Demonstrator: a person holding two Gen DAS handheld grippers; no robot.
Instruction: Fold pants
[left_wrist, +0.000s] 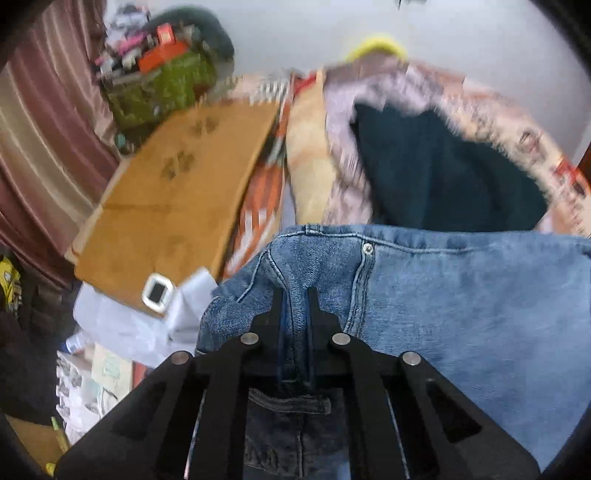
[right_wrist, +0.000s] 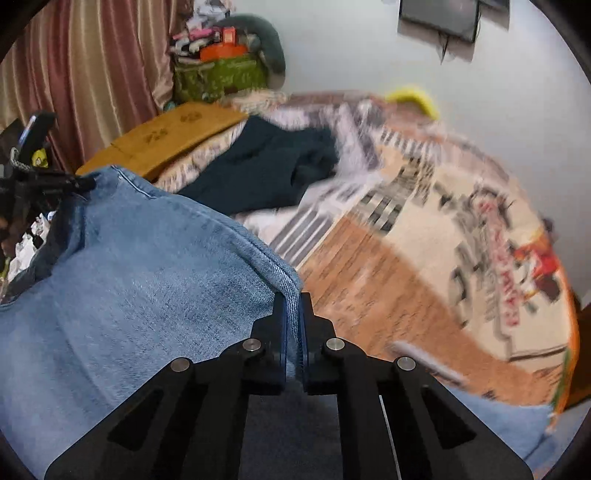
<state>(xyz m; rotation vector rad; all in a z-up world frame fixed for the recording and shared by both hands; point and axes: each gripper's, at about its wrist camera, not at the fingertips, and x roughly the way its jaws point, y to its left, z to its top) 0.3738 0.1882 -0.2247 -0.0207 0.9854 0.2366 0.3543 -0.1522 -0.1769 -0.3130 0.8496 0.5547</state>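
Even, soft indoor light; no glare, faint shadows. Beyond my gripper fingers, bedspread (right_wrist: 424, 236) motion-blurred; jeans (left_wrist: 461, 302) near fingers sharp. Fisheye bending, dark vignette at corners.

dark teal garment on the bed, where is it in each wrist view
Left wrist view: the dark teal garment lies upper right, just beyond the blue denim jeans.
Right wrist view: the garment sits upper centre-left, beyond the jeans.
Shared landmark: the tan cardboard sheet, left of the garment in both.
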